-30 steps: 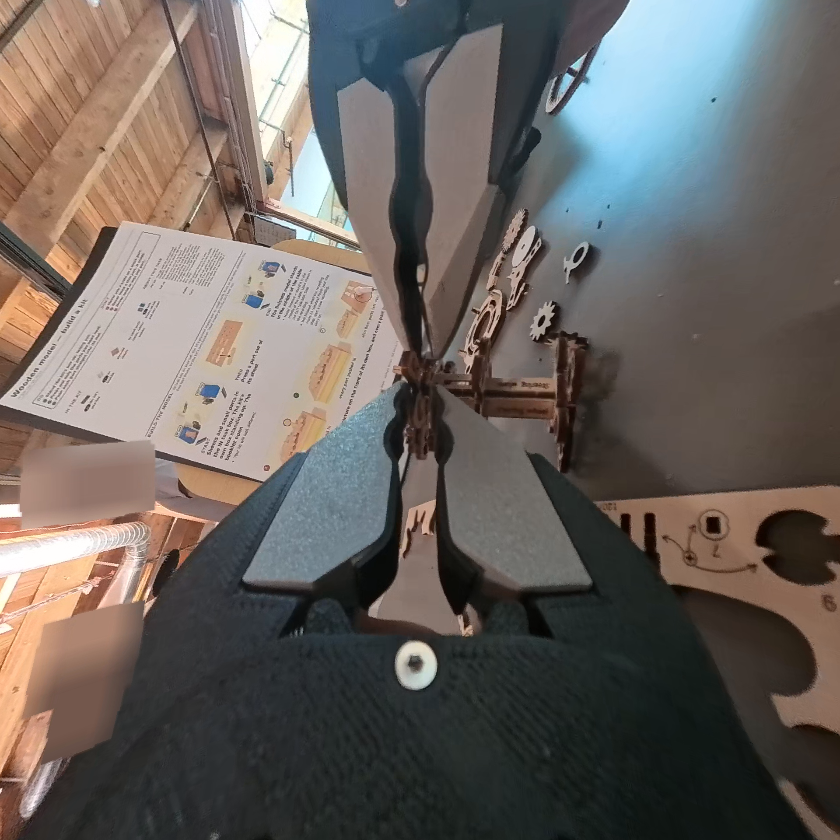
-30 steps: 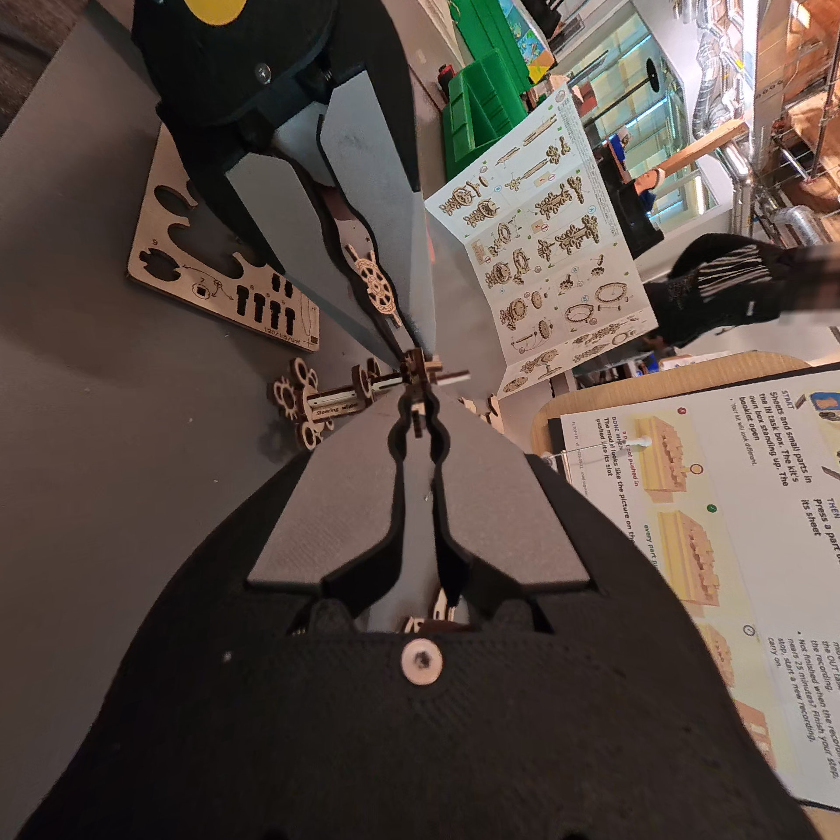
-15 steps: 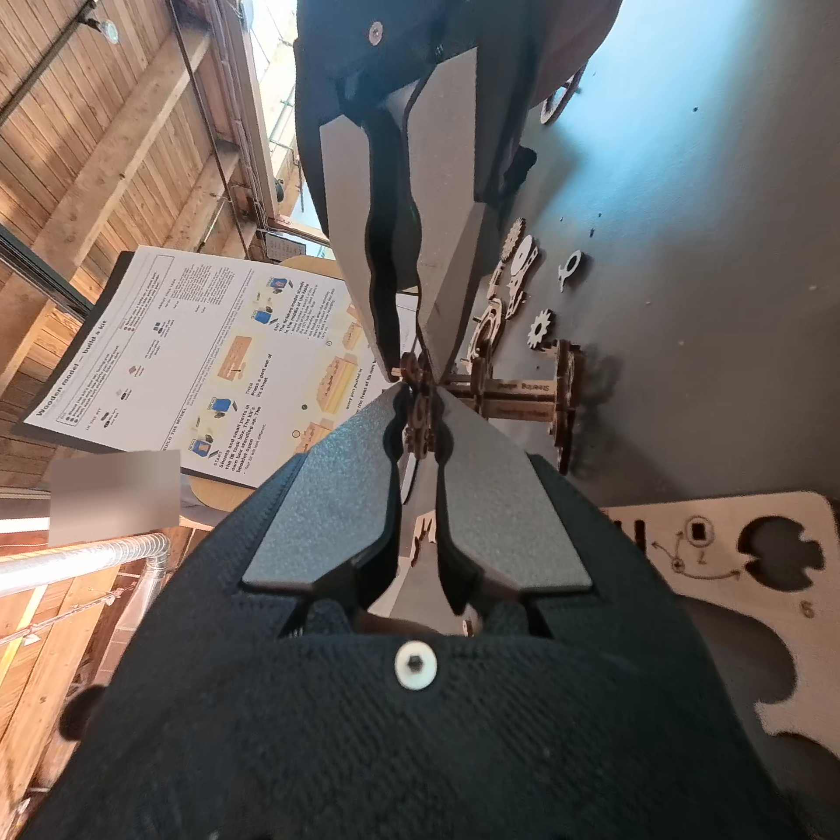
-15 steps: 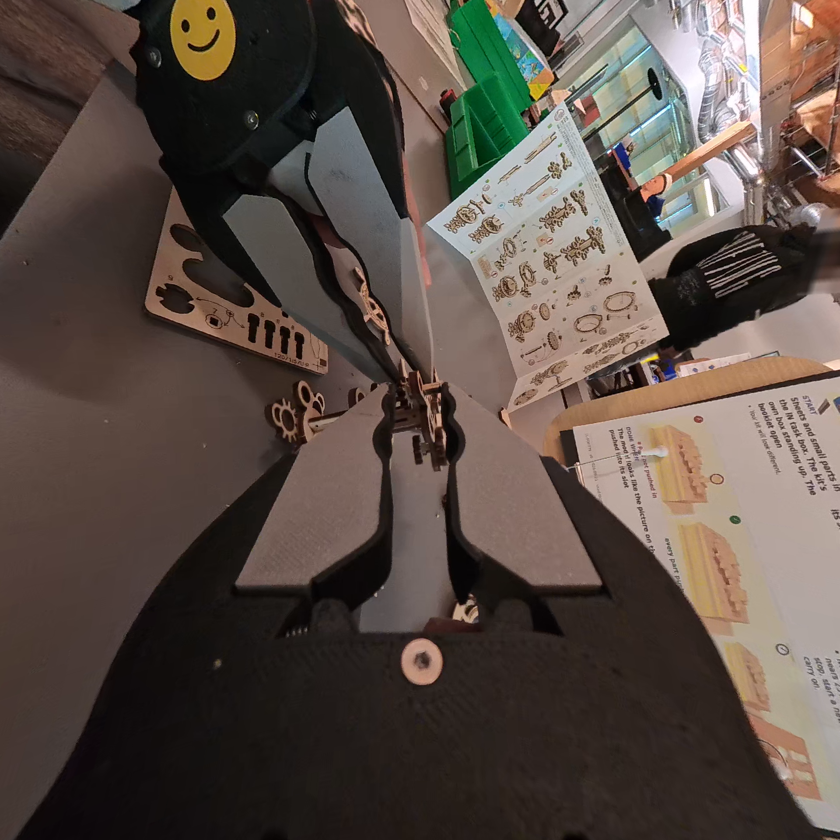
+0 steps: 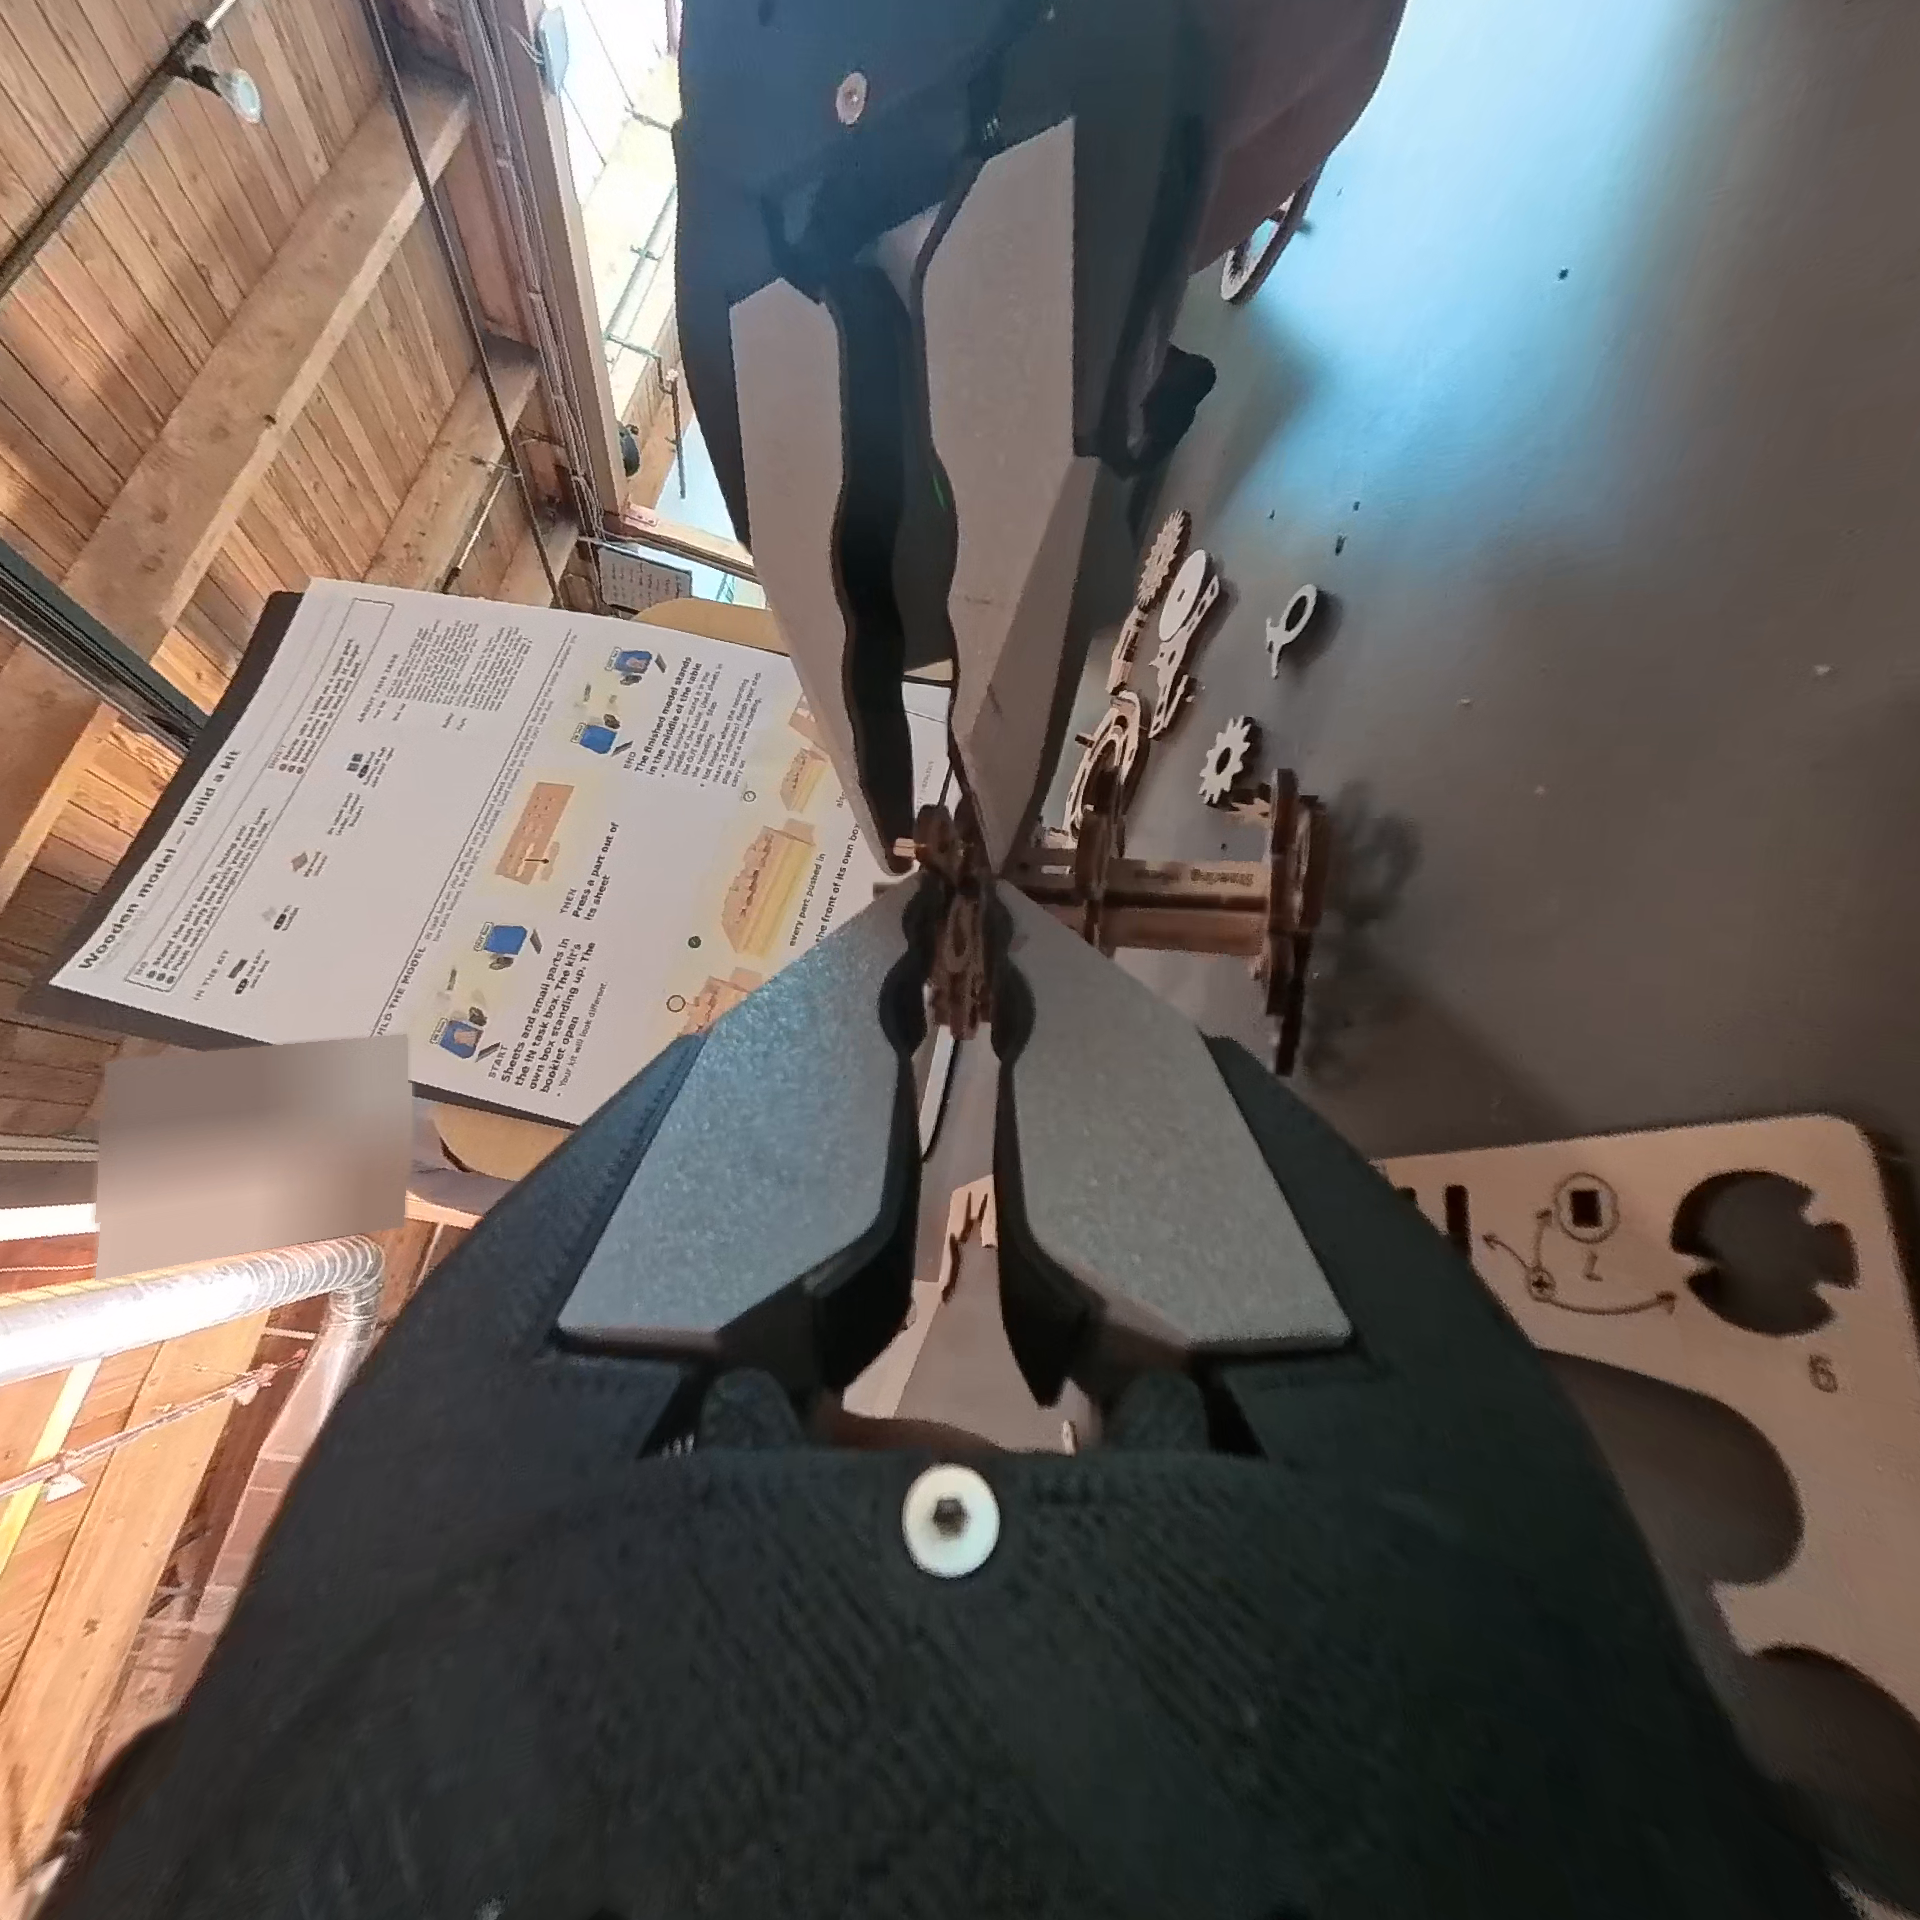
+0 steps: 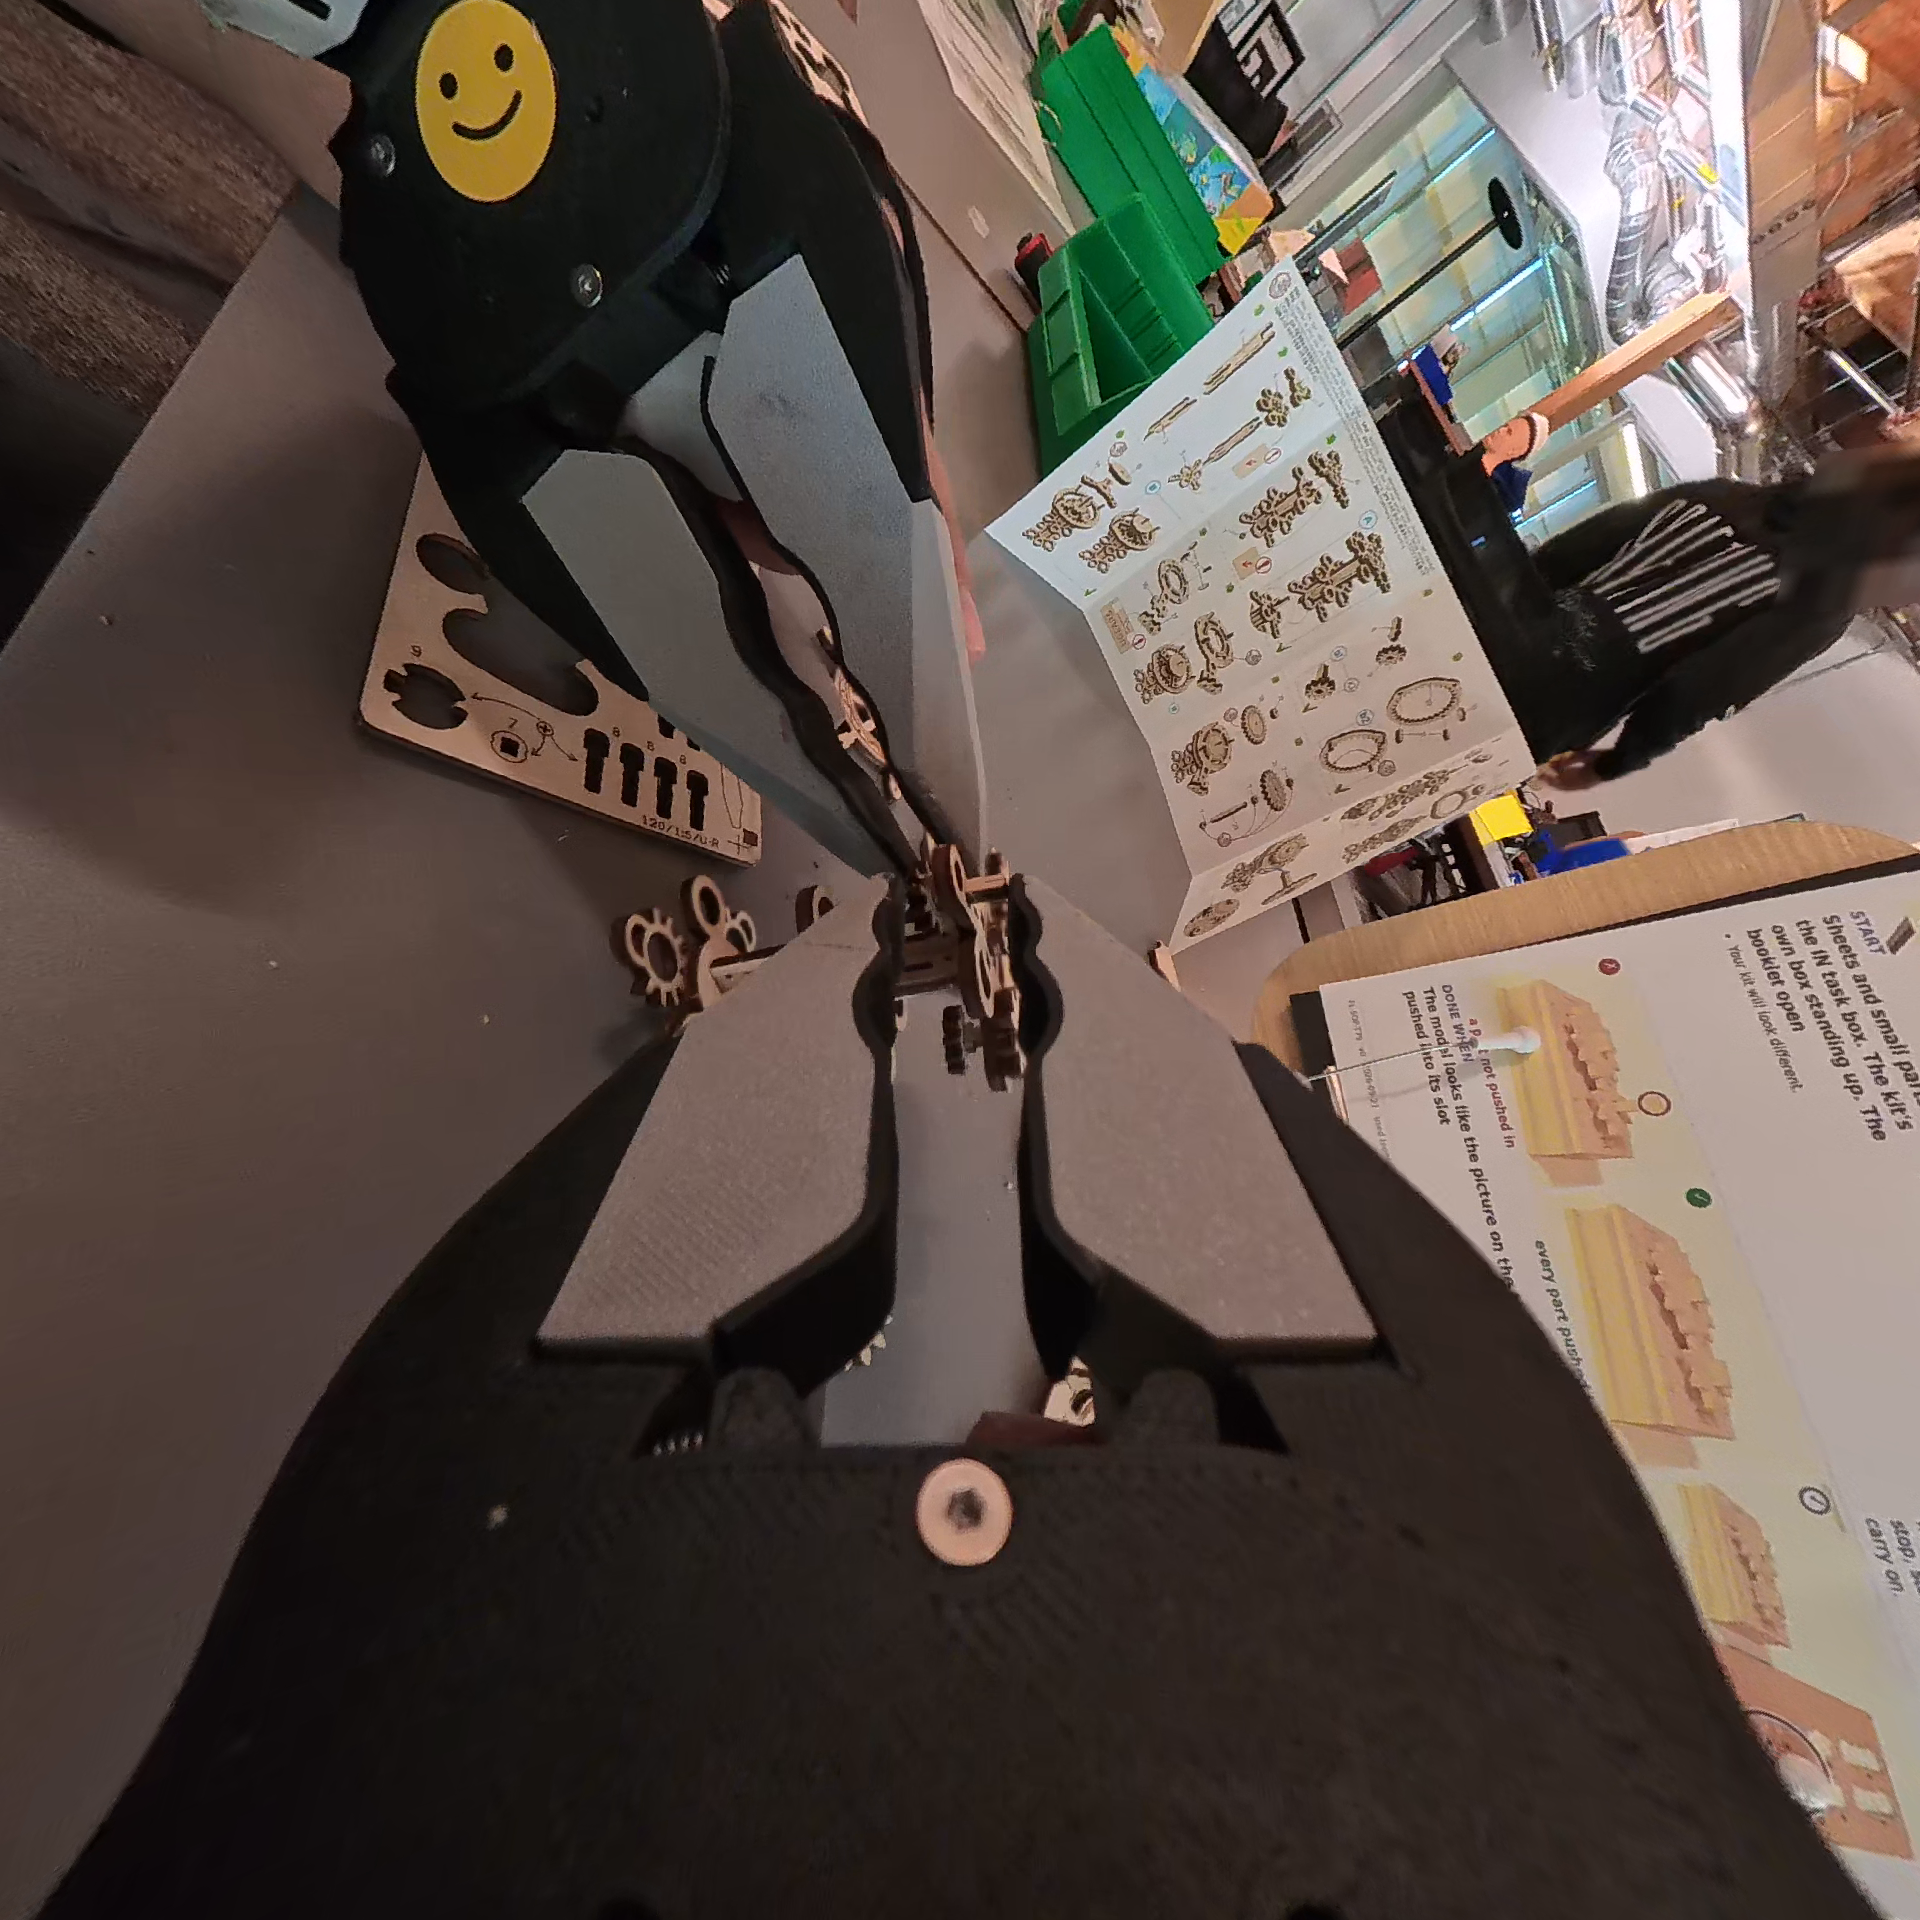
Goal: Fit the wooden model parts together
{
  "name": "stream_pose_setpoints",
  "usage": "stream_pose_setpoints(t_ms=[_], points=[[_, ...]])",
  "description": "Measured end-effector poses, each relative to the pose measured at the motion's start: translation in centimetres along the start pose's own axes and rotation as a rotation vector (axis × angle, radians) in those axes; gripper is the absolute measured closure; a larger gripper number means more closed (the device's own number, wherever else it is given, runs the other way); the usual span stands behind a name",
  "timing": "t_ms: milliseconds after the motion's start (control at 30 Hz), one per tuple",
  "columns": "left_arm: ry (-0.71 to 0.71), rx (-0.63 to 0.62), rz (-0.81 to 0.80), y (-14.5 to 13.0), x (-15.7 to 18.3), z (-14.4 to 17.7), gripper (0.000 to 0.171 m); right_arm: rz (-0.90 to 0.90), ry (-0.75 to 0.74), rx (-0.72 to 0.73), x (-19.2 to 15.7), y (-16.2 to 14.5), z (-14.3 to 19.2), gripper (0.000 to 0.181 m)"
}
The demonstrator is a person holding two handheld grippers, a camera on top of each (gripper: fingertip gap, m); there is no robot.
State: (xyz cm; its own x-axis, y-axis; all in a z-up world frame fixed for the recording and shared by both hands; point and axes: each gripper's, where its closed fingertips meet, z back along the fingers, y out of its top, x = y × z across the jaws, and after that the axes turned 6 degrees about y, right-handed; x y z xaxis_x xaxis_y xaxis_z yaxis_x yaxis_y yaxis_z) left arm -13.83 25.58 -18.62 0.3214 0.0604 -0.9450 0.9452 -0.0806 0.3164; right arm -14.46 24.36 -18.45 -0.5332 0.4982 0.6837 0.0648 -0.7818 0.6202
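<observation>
My left gripper (image 5: pixel 958 914) is shut on a small dark wooden gear piece (image 5: pixel 961 961). My right gripper (image 6: pixel 951 904) is shut on a small wooden gear sub-assembly (image 6: pixel 977 966) that sits in the notches between its fingers. The two grippers meet tip to tip above the grey table, so the held pieces touch. In the left wrist view the right gripper (image 5: pixel 951 831) comes down from above. In the right wrist view the left gripper (image 6: pixel 930 842), with a yellow smiley sticker, comes from the upper left. The joint between the pieces is mostly hidden by the fingers.
A wooden axle assembly (image 5: pixel 1195 904) lies on the table behind the tips; it also shows in the right wrist view (image 6: pixel 686 956). Loose gears (image 5: pixel 1226 758) lie near it. A punched-out wooden sheet (image 5: pixel 1662 1299), an open booklet (image 6: pixel 1278 644), an instruction board (image 6: pixel 1662 1195) and green boxes (image 6: pixel 1122 260) stand around. The tips of both grippers are at nearly the same place.
The gear sub-assembly now sits deeper between my right fingers, which stand a little wider apart than one second ago. The grippers have closed in on each other and tilted slightly.
</observation>
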Motion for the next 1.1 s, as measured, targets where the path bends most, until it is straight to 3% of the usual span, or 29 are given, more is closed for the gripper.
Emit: stream_pose_setpoints(t_ms=[600,867,1100], points=[[0.041,-0.013,-0.018,-0.22,-0.32,-0.17,0.171,-0.019,-0.013,-0.012,0.34,-0.28,0.04,0.166],[0.052,-0.007,-0.008,-0.15,-0.45,-0.17,0.159,-0.02,-0.002,-0.014,0.11,-0.26,-0.09,0.166],[0.086,-0.002,-0.1,0.13,-0.47,-0.11,0.155,-0.036,0.012,-0.002,-0.01,-0.15,-0.03,0.166]])
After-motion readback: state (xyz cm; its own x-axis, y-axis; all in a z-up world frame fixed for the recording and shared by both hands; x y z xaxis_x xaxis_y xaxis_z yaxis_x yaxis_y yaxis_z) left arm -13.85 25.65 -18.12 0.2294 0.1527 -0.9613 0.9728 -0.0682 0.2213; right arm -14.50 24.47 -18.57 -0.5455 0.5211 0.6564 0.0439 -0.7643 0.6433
